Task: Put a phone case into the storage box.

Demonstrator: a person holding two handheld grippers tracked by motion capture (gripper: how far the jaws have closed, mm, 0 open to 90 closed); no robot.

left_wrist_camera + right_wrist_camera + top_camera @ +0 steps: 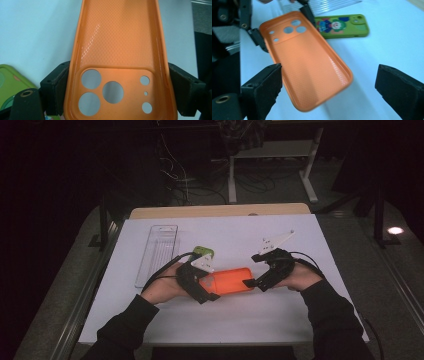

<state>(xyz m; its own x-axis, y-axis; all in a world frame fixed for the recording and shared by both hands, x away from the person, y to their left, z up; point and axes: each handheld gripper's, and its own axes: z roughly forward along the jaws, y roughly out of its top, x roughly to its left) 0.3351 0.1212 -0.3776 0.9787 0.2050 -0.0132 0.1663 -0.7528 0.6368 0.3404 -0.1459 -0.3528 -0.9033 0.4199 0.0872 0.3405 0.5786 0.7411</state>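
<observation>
Here the orange case [227,281] lies at centre frame in the high view, its long axis running left to right. The left gripper [204,285] is clamped across the camera-hole end. The right gripper [255,281] stands with jaws apart and nothing pressed, the free end just before them, so it is nearer that end.

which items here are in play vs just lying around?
In play:
- orange phone case, clamped at its camera-hole end by the left claw
- right claw, open at the case's other end

Lying about:
- green phone case, flat on the table
- clear plastic tray
</observation>
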